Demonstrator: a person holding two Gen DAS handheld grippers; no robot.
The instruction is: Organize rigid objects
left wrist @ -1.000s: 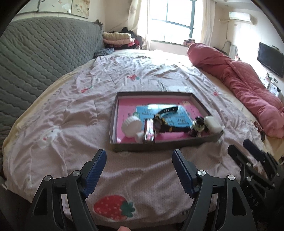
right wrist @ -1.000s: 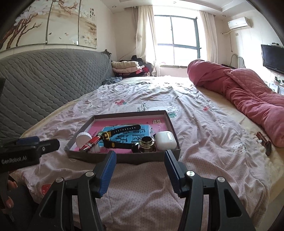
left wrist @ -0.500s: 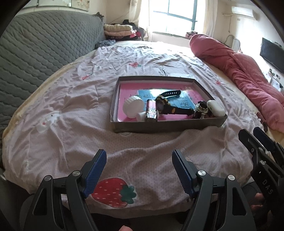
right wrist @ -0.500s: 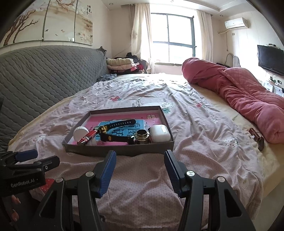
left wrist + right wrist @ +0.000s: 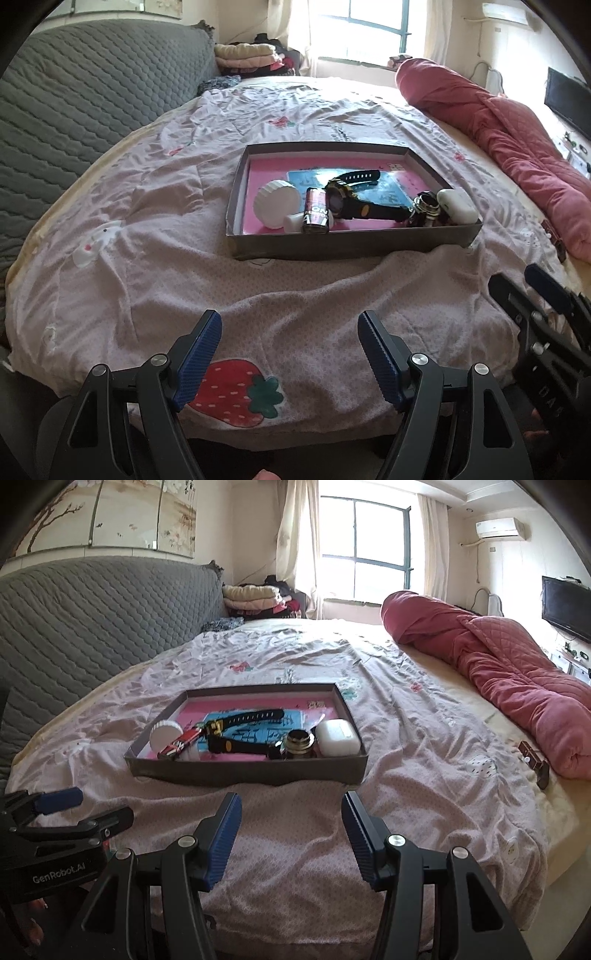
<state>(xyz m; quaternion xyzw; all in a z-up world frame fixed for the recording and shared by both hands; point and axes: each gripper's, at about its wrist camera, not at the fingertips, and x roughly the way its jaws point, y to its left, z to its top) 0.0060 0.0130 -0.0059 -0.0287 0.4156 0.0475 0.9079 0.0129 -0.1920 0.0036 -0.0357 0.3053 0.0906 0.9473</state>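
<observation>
A shallow cardboard tray point(image 5: 258, 251) with a pink floor lies on the bed point(image 5: 155, 229), and every small rigid item in view sits inside it, crowded along the near wall. From left to right: a white round cap point(image 5: 276, 200), a red cylindrical cell point(image 5: 316, 215) lying on its side, a black wristwatch point(image 5: 352, 203) with its strap trailing over a blue card point(image 5: 314, 179), a brass-and-chrome ring fitting point(image 5: 424, 208), and a white earbud case point(image 5: 456, 206) in the near right corner. The left tool point(image 5: 290, 354) is held near the bed edge over a strawberry print, well short of the tray, its fingers spread wide and empty. The right tool point(image 5: 291, 830) is likewise spread and empty, aimed at the middle of the near wall. This layout fits either a collection already gathered into the tray or one waiting to be sorted out of it; the views do not settle which. For any grasp here, note that the cell, cap and watch touch or overlap, so approach from above rather than over the near wall, and close across the narrow axis of one item only. The cell is likely to roll and the watch strap to drag neighbours. A small dark object point(image 5: 533, 762) lies far right on the bed, beside the red quilt point(image 5: 517, 679).
</observation>
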